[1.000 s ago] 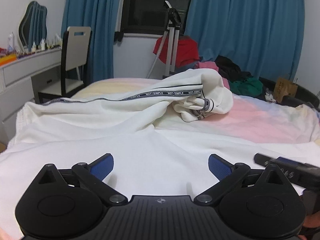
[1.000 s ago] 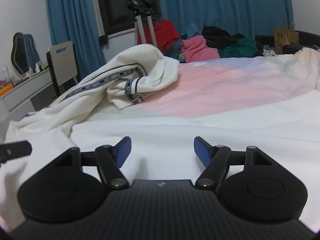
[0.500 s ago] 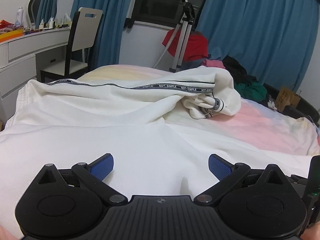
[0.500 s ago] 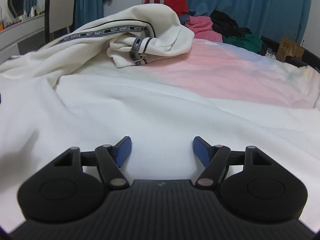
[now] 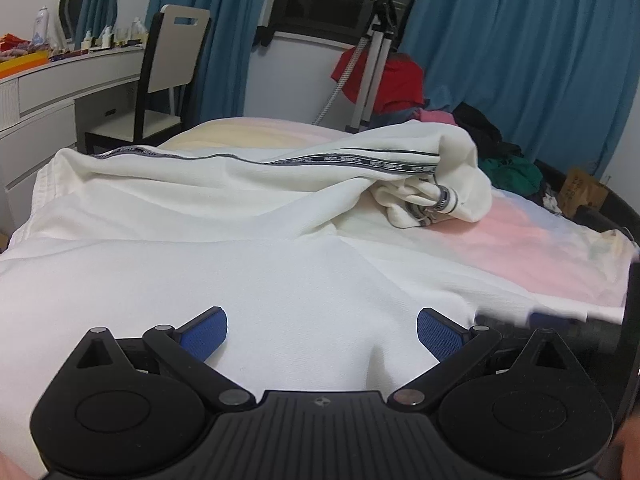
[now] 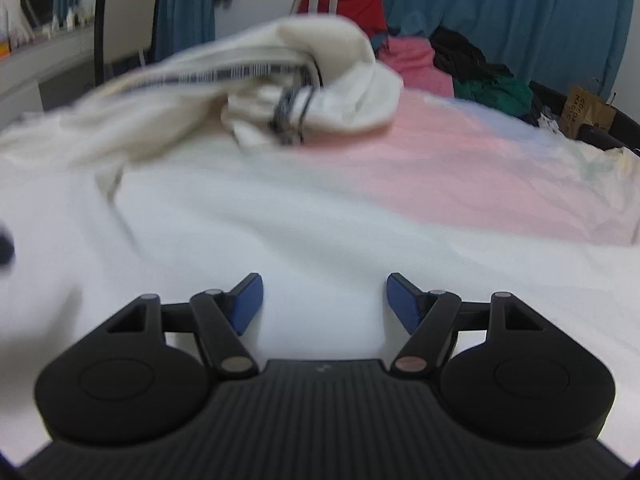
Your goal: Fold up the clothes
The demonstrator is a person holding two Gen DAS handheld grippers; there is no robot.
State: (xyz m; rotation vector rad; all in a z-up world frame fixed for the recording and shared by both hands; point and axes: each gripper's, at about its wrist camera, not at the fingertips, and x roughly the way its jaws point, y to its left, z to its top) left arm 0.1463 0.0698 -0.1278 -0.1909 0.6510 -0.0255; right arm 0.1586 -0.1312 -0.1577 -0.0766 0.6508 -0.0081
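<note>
The left black two-finger gripper with blue pads (image 5: 322, 330) sits low over the near part of a white knit garment with a dark lettered stripe (image 5: 248, 264), its jaws spread wide with nothing between them. The smooth white cloth lies directly beneath and ahead of the fingers, spread flat across the pastel pink and yellow bedsheet (image 5: 532, 248). At the right edge of the left wrist view a dark blurred shape enters beside the left gripper; what it is cannot be told.

The right black two-finger gripper with blue pads (image 6: 324, 302) is likewise spread wide and empty, low above the same white garment (image 6: 280, 232), which fills the near field in front of its fingers. This view is blurred.

Farther ahead of both grippers, the garment rises into a bunched ridge, its striped sleeve running from the left toward a rumpled lump with a banded cuff at the middle right.

Beyond the bed stand a white chair with a dark frame (image 5: 168, 64), a white dressing table with bottles (image 5: 60, 80), a metal tripod stand (image 5: 372, 60), a pile of red, pink, black and green clothes (image 5: 492, 148) and blue curtains (image 5: 520, 48).
</note>
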